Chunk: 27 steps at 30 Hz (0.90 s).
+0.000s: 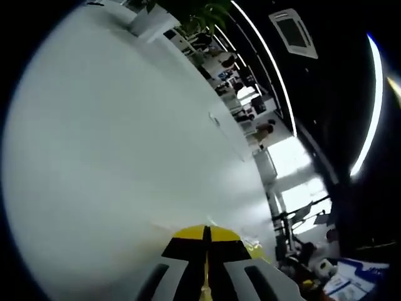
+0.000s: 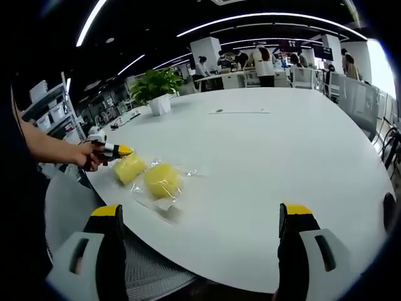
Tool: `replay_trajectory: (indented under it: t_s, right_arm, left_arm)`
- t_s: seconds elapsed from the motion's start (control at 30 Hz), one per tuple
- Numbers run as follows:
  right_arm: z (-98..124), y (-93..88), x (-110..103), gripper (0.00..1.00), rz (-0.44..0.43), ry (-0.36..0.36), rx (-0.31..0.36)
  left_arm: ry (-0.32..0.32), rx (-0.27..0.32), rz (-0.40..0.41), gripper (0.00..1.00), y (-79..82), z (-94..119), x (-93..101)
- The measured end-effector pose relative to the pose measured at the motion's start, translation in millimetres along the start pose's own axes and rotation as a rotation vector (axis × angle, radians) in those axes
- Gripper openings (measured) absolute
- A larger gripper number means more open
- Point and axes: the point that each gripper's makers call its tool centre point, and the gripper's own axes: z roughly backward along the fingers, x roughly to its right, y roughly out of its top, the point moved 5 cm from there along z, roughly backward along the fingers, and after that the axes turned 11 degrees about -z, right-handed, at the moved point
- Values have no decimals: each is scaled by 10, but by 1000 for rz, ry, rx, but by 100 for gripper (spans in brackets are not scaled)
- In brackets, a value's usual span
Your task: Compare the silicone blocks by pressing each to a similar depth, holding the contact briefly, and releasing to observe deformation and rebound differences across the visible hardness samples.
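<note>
The left gripper view sits low and very near the white tabletop [image 1: 125,157], rolled steeply, looking along it toward the far office. The right gripper view hangs back off the tabletop's [image 2: 263,163] near edge, level, facing across it. Both views share the tabletop and the potted plant [image 2: 155,84] at its far side.

left gripper [image 1: 205,251] fingers pressed together, right gripper [image 2: 203,216] fingers spread wide

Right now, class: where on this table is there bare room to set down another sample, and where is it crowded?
Free: the broad white table stretch between the yellow blocks and its right edge, also beyond towards the potted plant. Crowded: the near-left edge, where the left gripper meets the bagged blocks.
</note>
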Motion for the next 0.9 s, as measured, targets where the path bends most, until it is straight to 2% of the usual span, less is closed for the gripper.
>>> replay_trajectory:
  t_s: [0.37,0.47,0.53,0.6,0.67,0.9]
  right_arm:
    - [-25,32,-55,97,7,9,5]
    - [-28,39,-63,97,10,11,7]
    - [-27,49,-64,97,10,12,10]
    - [-26,54,-67,97,12,13,11]
    - [-26,57,-72,97,15,14,10]
    - [-25,105,-95,97,21,19,25]
  left_arm:
    - [-84,79,16,0,193,95,248]
    - [-99,94,14,0,235,127,301]
    - [-127,125,-8,0,317,162,389]
    - [-136,130,-25,0,360,178,440]
    - [-124,106,-52,0,383,181,439]
    - [-142,125,-103,0,554,241,538]
